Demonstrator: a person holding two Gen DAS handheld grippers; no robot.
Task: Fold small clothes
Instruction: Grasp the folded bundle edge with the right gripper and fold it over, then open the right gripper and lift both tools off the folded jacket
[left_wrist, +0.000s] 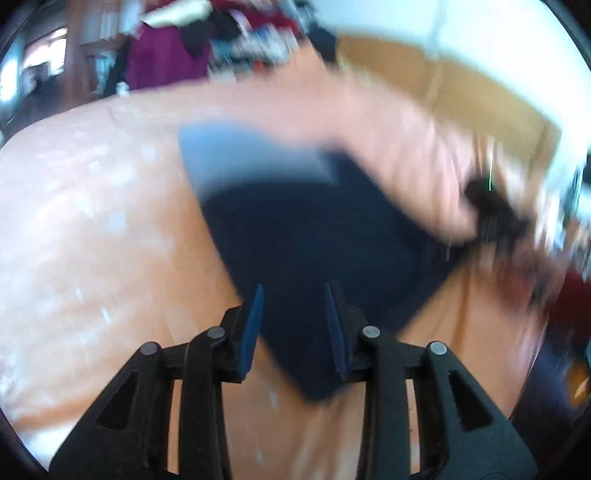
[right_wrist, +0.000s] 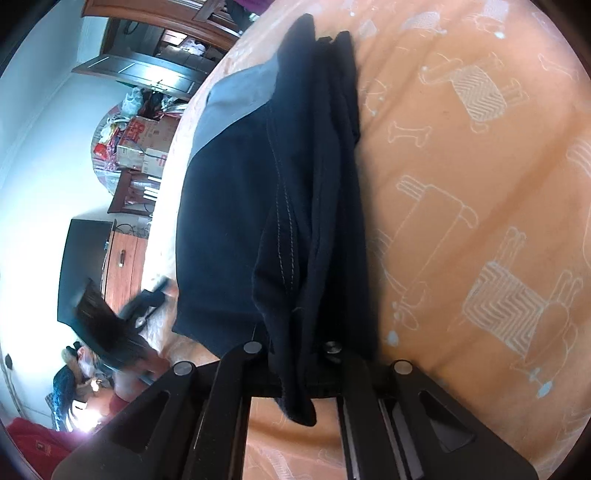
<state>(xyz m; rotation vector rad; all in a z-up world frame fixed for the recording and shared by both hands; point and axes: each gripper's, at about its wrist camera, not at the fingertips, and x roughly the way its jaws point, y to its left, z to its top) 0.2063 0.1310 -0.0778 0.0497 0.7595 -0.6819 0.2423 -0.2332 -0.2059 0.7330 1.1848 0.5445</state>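
garment (right_wrist: 236, 206): dark navy, flat on the orange bedspread (right_wrist: 480, 184) | right gripper (right_wrist: 299, 354): jaws clamped on its bunched hem | left gripper (left_wrist: 295, 325): jaws apart over a corner, gripping nothing | handling: light, limp, likely droops; best pinched at edges or corners

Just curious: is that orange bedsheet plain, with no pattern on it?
No, the orange bedsheet carries pale outline drawings of dogs and bones beside the dark garment.

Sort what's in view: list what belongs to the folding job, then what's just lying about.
Belongs to the job:
navy garment
right claw, shut on the garment
left claw, jaws apart
orange bedsheet

Lying about:
cardboard boxes
wooden dresser
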